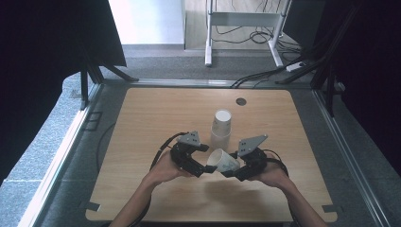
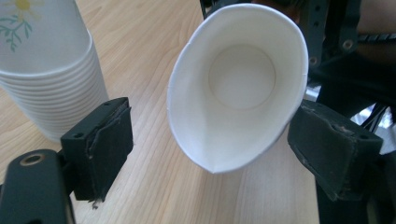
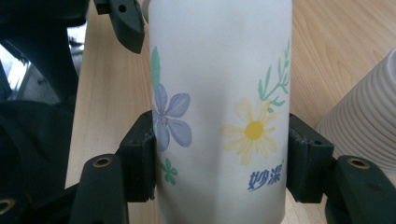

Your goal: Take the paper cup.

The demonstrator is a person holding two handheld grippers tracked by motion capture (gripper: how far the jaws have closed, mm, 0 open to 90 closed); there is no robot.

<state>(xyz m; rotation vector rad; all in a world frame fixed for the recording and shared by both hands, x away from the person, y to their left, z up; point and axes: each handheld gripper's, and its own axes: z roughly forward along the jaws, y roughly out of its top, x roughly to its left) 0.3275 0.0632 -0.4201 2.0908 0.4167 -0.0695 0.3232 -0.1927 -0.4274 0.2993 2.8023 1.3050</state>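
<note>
The right tongs (image 3: 219, 158) are clamped on the sides of a white paper cup printed with flowers (image 3: 219, 107), held on its side above the light wooden worktop (image 1: 142, 123). The left tongs (image 2: 210, 149) stand apart around its squeezed open rim, the left pad clear of it. A stack of white paper cups (image 1: 221, 128) stands just behind.
</note>
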